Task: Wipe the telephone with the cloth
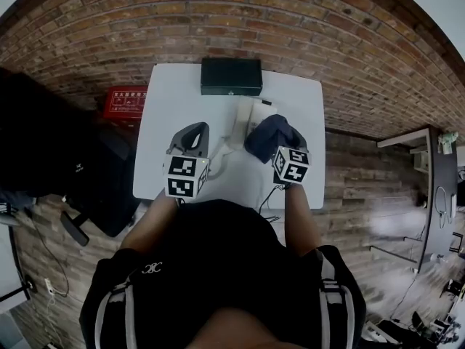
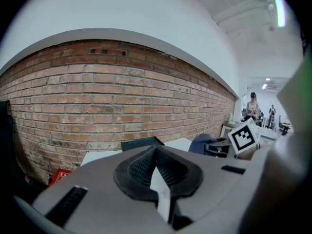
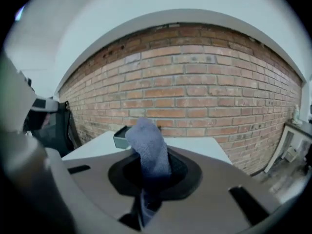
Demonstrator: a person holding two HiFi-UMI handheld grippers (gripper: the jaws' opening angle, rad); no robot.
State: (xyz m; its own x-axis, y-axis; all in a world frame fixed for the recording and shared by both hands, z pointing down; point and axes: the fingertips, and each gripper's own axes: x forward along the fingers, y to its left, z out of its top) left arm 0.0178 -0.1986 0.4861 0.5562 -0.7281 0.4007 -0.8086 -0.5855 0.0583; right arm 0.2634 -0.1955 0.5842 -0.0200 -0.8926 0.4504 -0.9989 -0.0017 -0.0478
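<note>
In the head view, a white rectangular table (image 1: 174, 93) is standing against a red brick wall (image 1: 305, 42), with a dark green flat box (image 1: 231, 76) lying at its far edge. A white plastic telephone (image 1: 243, 122) is sitting near the table's middle, between the two grippers. The left gripper (image 1: 195, 129) is hovering just left of the telephone. The right gripper (image 1: 287, 140) is holding a dark blue cloth (image 1: 267, 138) at the telephone's right side. A red crate (image 1: 125, 102) is resting on the floor left of the table.

In the left gripper view, the jaws are meeting at their tips. A white sliver is showing in the slit behind them, and I cannot identify it.

In the right gripper view, the jaws are clamping the cloth, which is sticking up between them.
</note>
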